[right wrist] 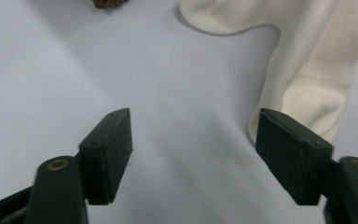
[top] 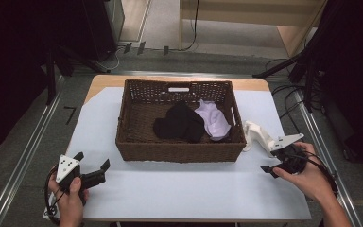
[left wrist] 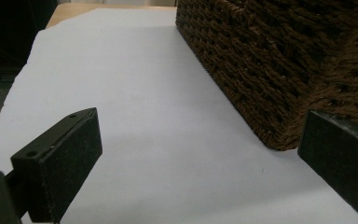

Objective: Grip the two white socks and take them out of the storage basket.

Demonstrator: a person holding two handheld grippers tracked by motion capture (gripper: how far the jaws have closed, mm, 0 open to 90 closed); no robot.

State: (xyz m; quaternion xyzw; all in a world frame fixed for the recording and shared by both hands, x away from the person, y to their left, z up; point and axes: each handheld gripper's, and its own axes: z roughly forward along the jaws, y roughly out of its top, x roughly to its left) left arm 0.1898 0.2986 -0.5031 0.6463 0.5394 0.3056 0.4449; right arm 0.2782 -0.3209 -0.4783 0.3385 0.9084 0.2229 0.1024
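**White sock beside the basket, both grippers empty**

The white sock (top: 259, 135) lies on the bench (top: 179, 189) near its right edge, just beside the wicker basket (top: 179, 152). Its long axis runs from the basket's corner toward the right gripper (top: 270, 169), whose jaws gape wide with nothing between them, one jaw close by the sock. The left gripper (top: 93, 165) hangs open over bare bench, front left.

No readable text, label, brand, number or sign appears on anything here.
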